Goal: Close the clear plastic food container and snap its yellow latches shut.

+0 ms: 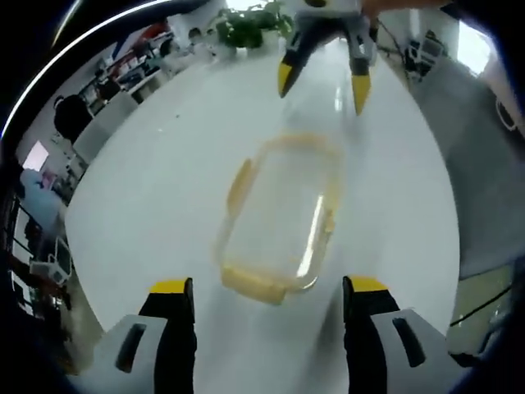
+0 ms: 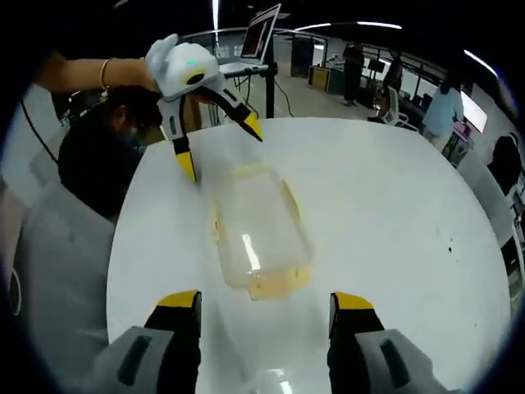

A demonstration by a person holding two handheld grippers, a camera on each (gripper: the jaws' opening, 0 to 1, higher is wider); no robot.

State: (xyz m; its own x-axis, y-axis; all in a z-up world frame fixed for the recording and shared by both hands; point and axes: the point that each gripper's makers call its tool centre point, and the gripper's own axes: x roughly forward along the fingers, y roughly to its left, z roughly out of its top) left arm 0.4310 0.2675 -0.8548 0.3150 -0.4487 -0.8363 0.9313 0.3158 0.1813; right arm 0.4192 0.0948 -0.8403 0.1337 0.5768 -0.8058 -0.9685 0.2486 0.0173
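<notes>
The clear plastic food container [image 1: 279, 217] lies on the white table [image 1: 148, 197] between both grippers, lid on top. Yellow latches show on its near end [image 1: 254, 283] and long sides [image 1: 240, 182]; whether they are snapped down I cannot tell. My left gripper [image 1: 269, 286] is open just short of the near end, with nothing between its jaws. My right gripper [image 1: 322, 90] hangs open past the far end. In the right gripper view the container [image 2: 258, 230] lies lengthwise ahead of my open right gripper [image 2: 266, 300], and my left gripper [image 2: 221, 148] stands open over its far end.
A person's hand with a bracelet [image 2: 102, 74] holds the left gripper at the table's far side. A laptop on a stand [image 2: 261, 33] is behind the table, and a potted plant [image 1: 250, 25] stands off the opposite edge. People [image 2: 443, 107] and desks are farther back.
</notes>
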